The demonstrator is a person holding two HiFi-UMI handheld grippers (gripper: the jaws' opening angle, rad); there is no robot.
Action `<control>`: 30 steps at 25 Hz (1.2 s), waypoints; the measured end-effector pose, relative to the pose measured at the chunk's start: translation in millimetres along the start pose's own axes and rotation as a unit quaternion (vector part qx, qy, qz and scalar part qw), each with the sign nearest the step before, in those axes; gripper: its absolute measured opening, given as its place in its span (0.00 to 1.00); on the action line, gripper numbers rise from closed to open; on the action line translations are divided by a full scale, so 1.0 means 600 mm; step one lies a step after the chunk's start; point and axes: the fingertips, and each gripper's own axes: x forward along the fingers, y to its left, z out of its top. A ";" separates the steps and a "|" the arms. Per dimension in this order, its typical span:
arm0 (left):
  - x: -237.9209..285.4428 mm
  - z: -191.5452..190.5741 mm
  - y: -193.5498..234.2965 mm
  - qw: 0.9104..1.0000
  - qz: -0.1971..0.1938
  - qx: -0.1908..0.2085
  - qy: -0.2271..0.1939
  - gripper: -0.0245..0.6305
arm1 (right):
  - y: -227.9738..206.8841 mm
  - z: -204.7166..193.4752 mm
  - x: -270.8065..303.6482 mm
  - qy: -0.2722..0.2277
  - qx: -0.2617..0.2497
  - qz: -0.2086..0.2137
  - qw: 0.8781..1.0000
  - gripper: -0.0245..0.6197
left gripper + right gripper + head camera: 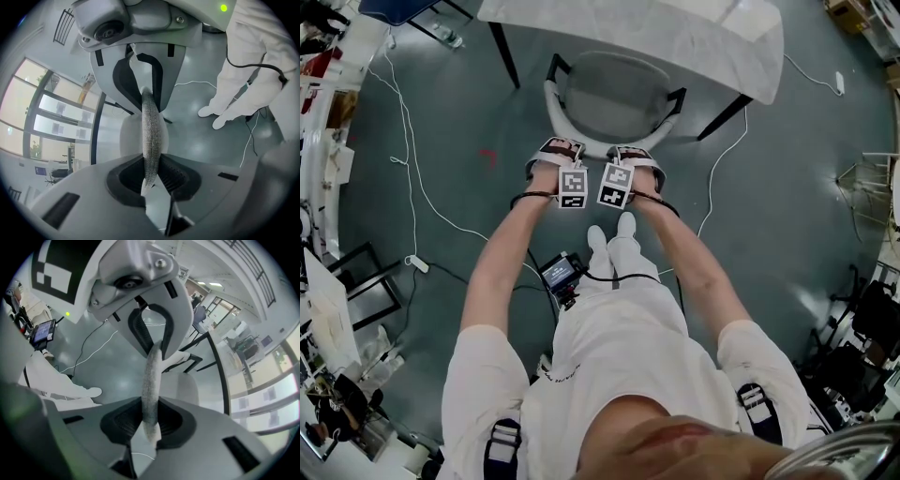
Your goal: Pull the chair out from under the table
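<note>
A grey chair (614, 98) with a curved white backrest and black armrests stands partly under the white table (694, 33). My left gripper (558, 155) is shut on the top edge of the backrest, left of centre. My right gripper (633, 161) is shut on the same edge, right of centre. In the left gripper view the grey fabric edge of the backrest (151, 140) runs straight between the two pads. The right gripper view shows the same backrest edge (151, 390) pinched between its pads. The seat's far end lies under the table edge.
Black table legs (506, 56) stand on either side of the chair. White cables (412, 178) trail across the grey floor to the left and right. The person's white shoes (614, 239) are just behind the grippers. Clutter lines the left and right edges of the room.
</note>
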 end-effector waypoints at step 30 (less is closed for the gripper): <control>-0.079 0.034 -0.117 1.000 -0.026 -0.010 0.008 0.15 | 0.134 0.015 -0.053 -0.002 -0.007 0.027 1.000 0.16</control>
